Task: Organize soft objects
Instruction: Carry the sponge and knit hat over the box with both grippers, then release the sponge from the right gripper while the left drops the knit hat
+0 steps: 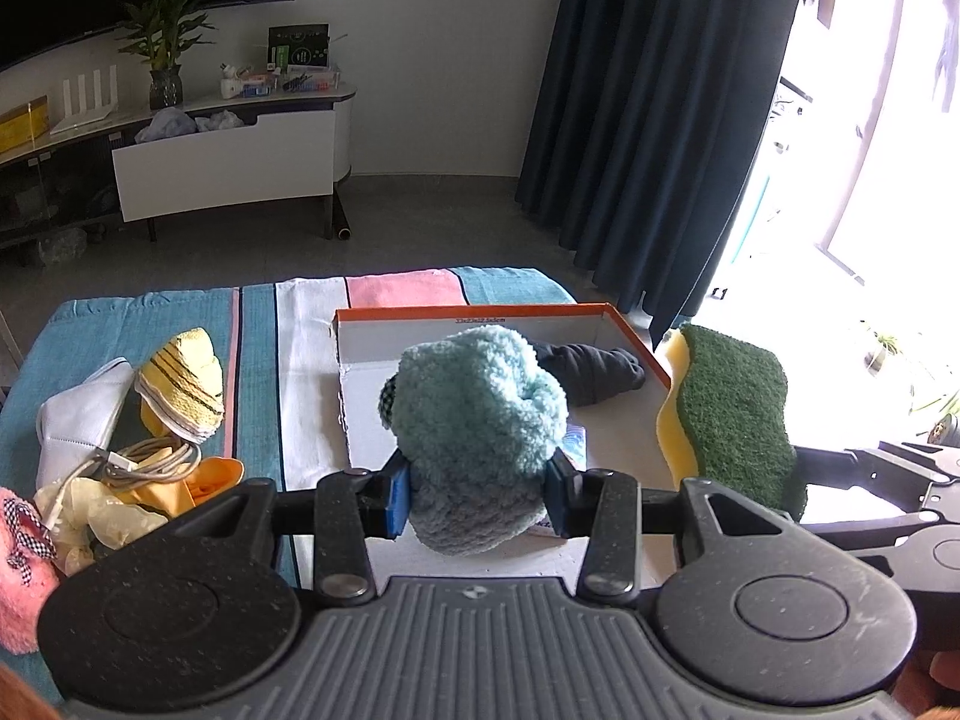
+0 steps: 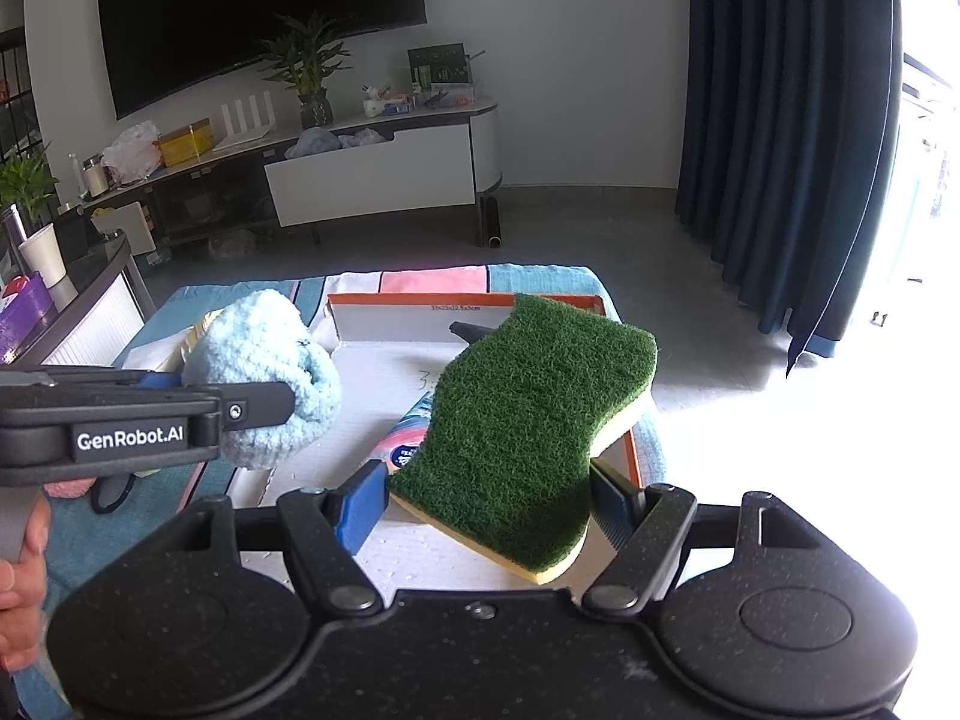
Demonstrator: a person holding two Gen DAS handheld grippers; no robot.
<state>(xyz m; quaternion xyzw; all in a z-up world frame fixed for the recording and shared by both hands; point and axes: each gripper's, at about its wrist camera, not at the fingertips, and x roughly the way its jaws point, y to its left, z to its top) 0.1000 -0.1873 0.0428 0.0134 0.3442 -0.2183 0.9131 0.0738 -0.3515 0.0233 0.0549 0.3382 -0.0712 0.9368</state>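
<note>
My left gripper [image 1: 480, 495] is shut on a fluffy light-blue knitted piece [image 1: 480, 420] and holds it above the near part of the orange-rimmed cardboard box [image 1: 636, 342]. A dark sock [image 1: 594, 375] lies in the box. My right gripper [image 2: 489, 501] is shut on a green-and-yellow scrub sponge [image 2: 528, 420], held over the box [image 2: 366, 384]. The sponge also shows at the right of the left wrist view [image 1: 732, 414]. The blue knit [image 2: 264, 372] and the left gripper's finger show at the left of the right wrist view.
On the striped cloth [image 1: 180, 324] left of the box lie a yellow knitted hat [image 1: 183, 387], a white mask [image 1: 81, 420], a coiled cable [image 1: 150, 459], a yellow glove [image 1: 210, 480] and a pink fluffy item [image 1: 21, 576]. A printed packet [image 2: 408, 438] lies in the box.
</note>
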